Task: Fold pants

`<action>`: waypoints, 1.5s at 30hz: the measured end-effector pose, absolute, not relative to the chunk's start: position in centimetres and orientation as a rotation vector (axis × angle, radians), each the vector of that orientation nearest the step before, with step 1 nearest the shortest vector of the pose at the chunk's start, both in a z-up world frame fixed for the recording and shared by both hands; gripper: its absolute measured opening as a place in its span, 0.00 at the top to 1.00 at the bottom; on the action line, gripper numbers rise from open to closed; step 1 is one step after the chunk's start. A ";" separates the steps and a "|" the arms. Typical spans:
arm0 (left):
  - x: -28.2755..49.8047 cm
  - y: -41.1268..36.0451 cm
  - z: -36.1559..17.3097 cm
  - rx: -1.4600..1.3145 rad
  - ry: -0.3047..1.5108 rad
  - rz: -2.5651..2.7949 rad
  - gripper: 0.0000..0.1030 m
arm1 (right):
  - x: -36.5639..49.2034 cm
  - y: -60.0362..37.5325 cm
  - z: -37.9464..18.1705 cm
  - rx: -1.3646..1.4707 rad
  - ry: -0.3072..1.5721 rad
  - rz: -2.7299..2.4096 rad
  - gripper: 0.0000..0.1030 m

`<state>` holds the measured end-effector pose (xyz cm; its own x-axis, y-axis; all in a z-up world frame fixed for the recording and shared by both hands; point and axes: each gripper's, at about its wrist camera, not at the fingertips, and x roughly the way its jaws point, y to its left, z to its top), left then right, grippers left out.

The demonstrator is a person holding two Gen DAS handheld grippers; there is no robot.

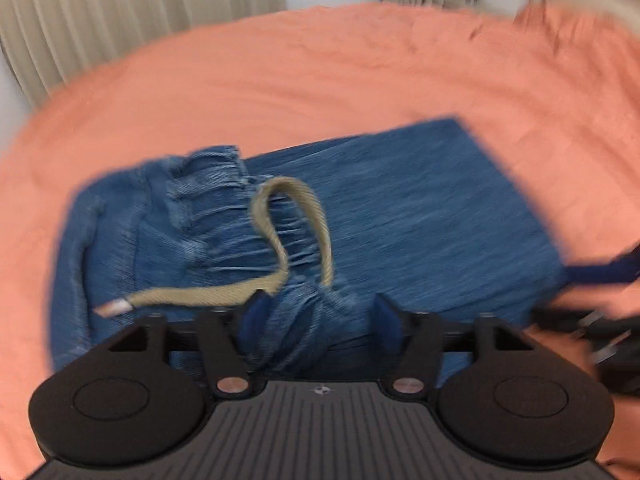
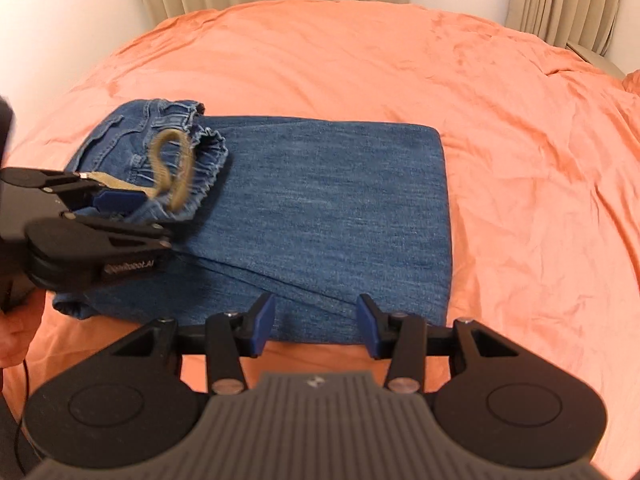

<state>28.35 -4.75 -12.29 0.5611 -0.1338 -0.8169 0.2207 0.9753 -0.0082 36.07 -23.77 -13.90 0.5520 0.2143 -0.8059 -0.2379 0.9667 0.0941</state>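
Our left tongs (image 1: pixel 318 316) wide open around waistband (image 1: pixel 304 308), gripping nothing; right tongs (image 2: pixel 316 326) half-open, empty. Drawstring (image 1: pixel 288 236) may snag, undoing jeans (image 2: pixel 320 208) fold.

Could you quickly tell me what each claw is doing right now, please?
Left claw: open, straddling the bunched waistband of the jeans, not gripping.
Right claw: open, empty, at the jeans' near edge.

— Any writing you can read here?

— Only one bit: pale lettering on the side of the left gripper (image 2: pixel 120 212), seen from the right wrist. It is blurred and looks like a brand name ending in ".AI".

— Anything on the grippers' ribbed tops?

— A small white emblem on each, no letters.
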 end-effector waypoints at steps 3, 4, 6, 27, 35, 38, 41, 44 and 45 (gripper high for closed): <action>28.8 -2.7 -11.0 -0.056 0.966 -0.253 0.26 | 36.1 -23.3 -13.5 -0.026 0.931 0.276 0.59; 28.8 -2.0 -10.5 -0.096 0.966 -0.267 0.26 | 36.2 -23.1 -13.2 -0.027 0.924 0.277 0.58; 28.5 -0.7 -9.3 -0.152 0.952 -0.282 0.26 | 36.2 -22.7 -12.6 -0.019 0.906 0.288 0.56; 29.3 14.9 -9.2 -0.223 0.859 0.051 0.32 | 44.7 -15.9 -11.8 0.222 0.869 0.406 0.55; 30.0 17.1 -10.6 -0.233 0.847 0.070 0.33 | 51.8 -12.2 -14.7 0.344 0.885 0.455 0.49; 30.1 17.8 -10.9 -0.236 0.846 0.074 0.33 | 54.2 -11.2 -16.5 0.393 0.937 0.459 0.51; 30.1 18.3 -10.7 -0.252 0.836 0.060 0.34 | 54.3 -10.7 -15.7 0.390 0.909 0.503 0.79; 30.3 18.1 -10.3 -0.245 0.809 0.032 0.49 | 52.1 -10.7 -12.5 0.369 0.849 0.576 0.91; 30.3 18.0 -10.1 -0.238 0.799 0.021 0.58 | 51.4 -10.9 -11.3 0.384 0.836 0.598 0.92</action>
<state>30.34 18.00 -10.12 0.6989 -0.0710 -0.7117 -0.1086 0.9730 -0.2037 51.36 -10.92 -11.27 0.5224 0.6303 -0.5744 -0.3399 0.7716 0.5377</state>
